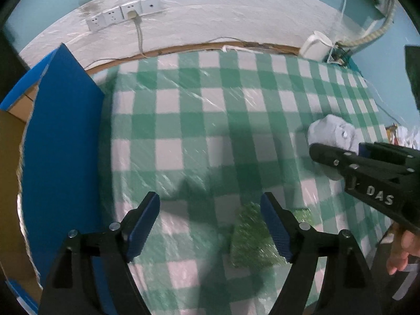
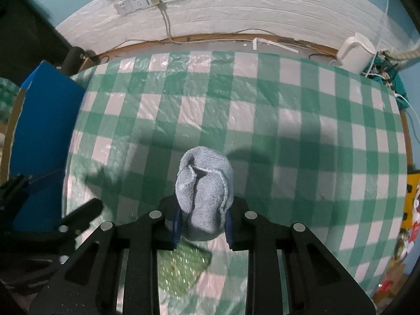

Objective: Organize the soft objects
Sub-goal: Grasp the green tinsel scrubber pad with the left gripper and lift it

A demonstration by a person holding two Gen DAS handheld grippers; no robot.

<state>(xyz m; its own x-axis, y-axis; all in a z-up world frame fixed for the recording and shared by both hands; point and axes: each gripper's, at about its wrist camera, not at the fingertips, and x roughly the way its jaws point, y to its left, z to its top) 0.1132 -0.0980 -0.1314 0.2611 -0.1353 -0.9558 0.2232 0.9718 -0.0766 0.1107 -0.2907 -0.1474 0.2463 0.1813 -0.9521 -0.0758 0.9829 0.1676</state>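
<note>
Grey-blue knit sock bundle is sitting pinched between the right gripper fingers, held above the green-checked worktop. Left gripper is hovering with fingers wide, holding nothing, over a green scouring cloth. Blue box is waiting at left. Risk: soft knit is compressing unevenly, so the bundle may slip or unroll in transit.

A pale blue knitted cloth, bunched and folded, stands upright, pinched at its sides. A green textured cloth lies flat beneath it.
</note>
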